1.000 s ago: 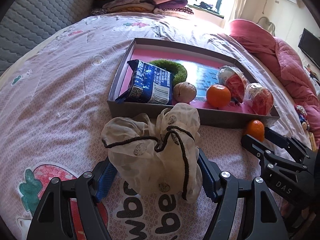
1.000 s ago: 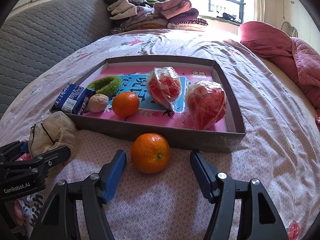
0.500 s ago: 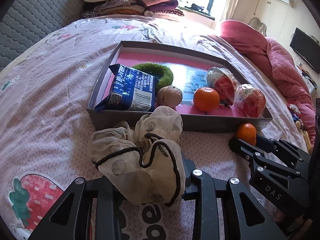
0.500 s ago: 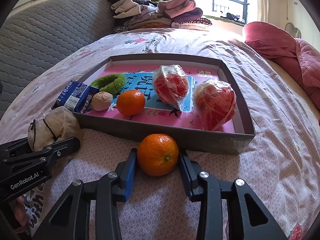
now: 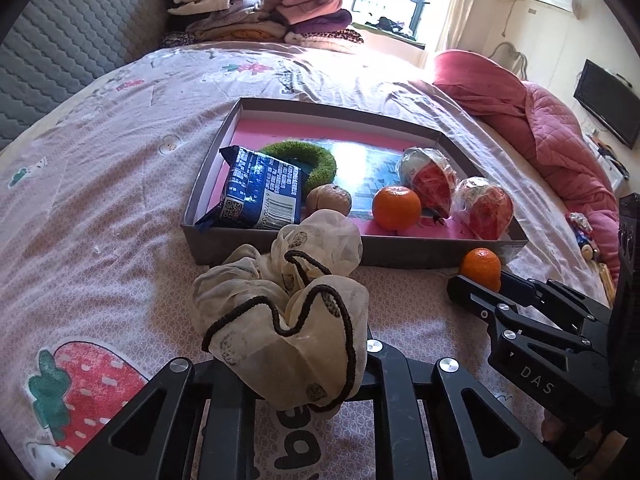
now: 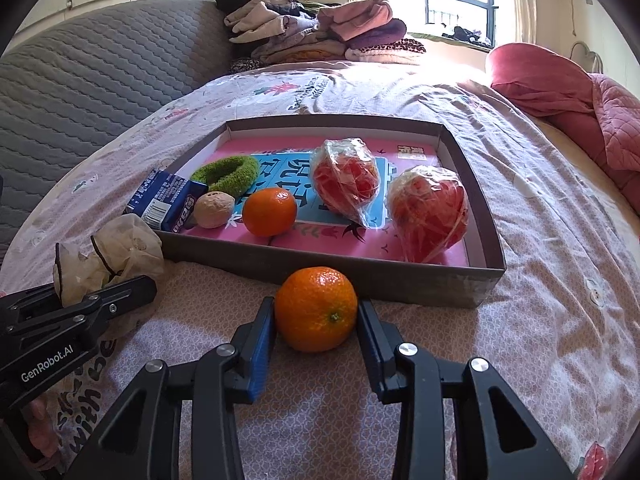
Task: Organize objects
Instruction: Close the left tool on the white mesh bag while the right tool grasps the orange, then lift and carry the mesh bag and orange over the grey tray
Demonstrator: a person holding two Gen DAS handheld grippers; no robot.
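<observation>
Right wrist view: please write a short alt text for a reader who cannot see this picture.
The right gripper is closed on an orange lying on a pink bedsheet, just in front of a shallow grey box. The box holds another orange, two wrapped red fruits, a green ring and a blue packet.

At the lower left of the right wrist view we read "GenRobot.AI" on the left gripper (image 6: pixel 60 304). At the lower right of the left wrist view, "DAS" stands on the right gripper (image 5: pixel 480 280). The bedsheet (image 6: pixel 540 208) shows the word "with" at lower left. The blue snack packet (image 5: pixel 262 194) carries a barcode whose digits we cannot fully read.
</observation>
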